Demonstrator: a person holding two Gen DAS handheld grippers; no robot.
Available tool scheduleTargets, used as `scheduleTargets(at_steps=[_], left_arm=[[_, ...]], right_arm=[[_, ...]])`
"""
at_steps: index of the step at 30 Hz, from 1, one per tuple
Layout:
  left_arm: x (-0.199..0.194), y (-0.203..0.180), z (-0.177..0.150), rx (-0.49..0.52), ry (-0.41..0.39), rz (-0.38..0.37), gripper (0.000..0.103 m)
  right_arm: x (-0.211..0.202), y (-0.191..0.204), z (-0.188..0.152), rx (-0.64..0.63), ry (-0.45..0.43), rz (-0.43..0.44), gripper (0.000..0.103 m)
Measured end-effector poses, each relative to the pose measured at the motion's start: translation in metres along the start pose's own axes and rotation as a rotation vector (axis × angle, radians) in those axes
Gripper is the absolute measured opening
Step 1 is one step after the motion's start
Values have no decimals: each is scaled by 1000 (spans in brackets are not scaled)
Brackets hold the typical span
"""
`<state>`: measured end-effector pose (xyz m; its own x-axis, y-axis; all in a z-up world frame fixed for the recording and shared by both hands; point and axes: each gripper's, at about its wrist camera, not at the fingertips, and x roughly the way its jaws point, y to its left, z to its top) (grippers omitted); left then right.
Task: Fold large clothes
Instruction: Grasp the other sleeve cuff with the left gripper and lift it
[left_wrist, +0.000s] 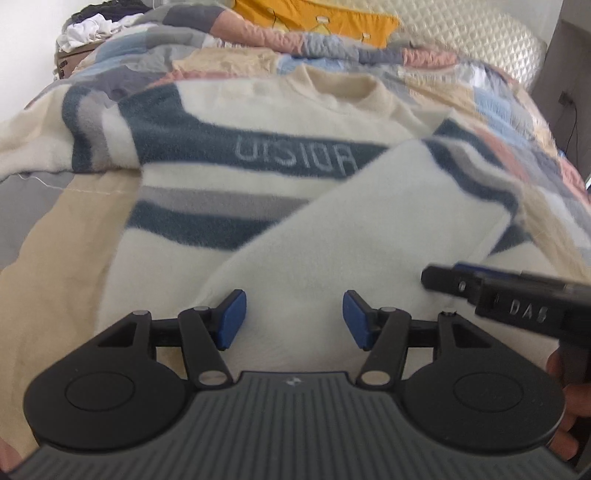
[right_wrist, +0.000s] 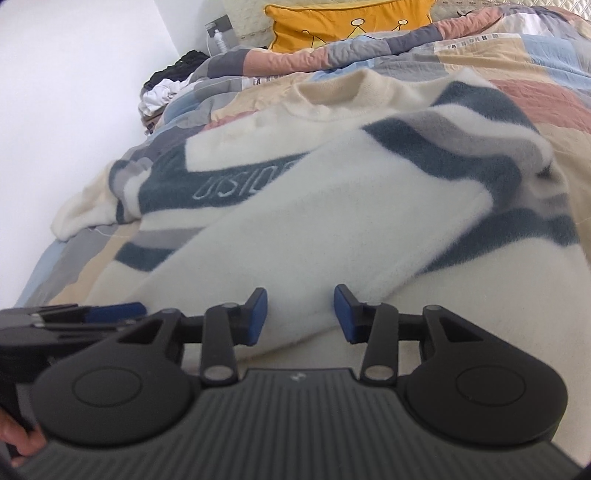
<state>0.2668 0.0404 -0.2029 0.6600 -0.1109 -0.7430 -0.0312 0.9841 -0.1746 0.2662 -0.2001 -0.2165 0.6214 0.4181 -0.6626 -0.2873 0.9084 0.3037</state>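
On bedspread (left_wrist: 55, 229), sweater (left_wrist: 258, 173) lengthwise, collar far; both grippers' fingers (left_wrist: 231, 319) released.

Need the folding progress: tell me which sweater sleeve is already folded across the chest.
The sleeve beside the right tongs, lying diagonally over the stripes; the other sleeve still sprawls outward on the quilt.

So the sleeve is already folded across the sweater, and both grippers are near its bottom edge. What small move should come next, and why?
Probably close the left gripper on the white fabric at the near end of the folded sleeve. Its jaws stand apart with that fabric between them, not pinched. The right gripper is likewise open over the sweater, so nothing is held for the next fold yet.
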Motion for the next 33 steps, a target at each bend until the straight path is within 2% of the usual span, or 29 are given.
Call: scheduleTargets(at_steps=[2, 5, 10, 12, 14, 16, 20, 23, 26, 30, 32, 33], left_arm=[[-17, 15, 11, -37, -45, -6, 64], [-40, 48, 39, -105, -98, 32, 64], [-61, 140, 87, -296, -160, 54, 65], [-67, 183, 98, -340, -216, 116, 67], [-69, 227, 102, -414, -243, 226, 68], [-67, 275, 100, -521, -261, 272, 68], [-48, 363, 85, -740, -271, 256, 68], [-29, 405, 71, -867, -272, 244, 68], [-8, 437, 58, -1005, -297, 169, 68], [3, 457, 61, -1069, -431, 137, 67], [13, 464, 72, -1067, -444, 167, 66], [18, 468, 79, -1057, -443, 187, 61]], right_arm=[[-3, -1, -1, 14, 2, 1, 43], [-8, -3, -4, 37, 11, 3, 43], [-9, -4, -5, 51, 24, 4, 44], [-8, -2, -5, 40, 27, -3, 44], [-8, 0, -4, 23, 28, -12, 44], [-8, 3, -3, 11, 24, -17, 45], [-14, 8, 2, -1, -7, -10, 45], [-14, 12, 8, 5, -23, 10, 45], [-8, 18, 14, 8, -23, 25, 45], [3, 26, 17, -19, -6, 8, 45], [8, 28, 17, -27, 2, -14, 45], [10, 29, 18, -26, 6, -19, 45]])
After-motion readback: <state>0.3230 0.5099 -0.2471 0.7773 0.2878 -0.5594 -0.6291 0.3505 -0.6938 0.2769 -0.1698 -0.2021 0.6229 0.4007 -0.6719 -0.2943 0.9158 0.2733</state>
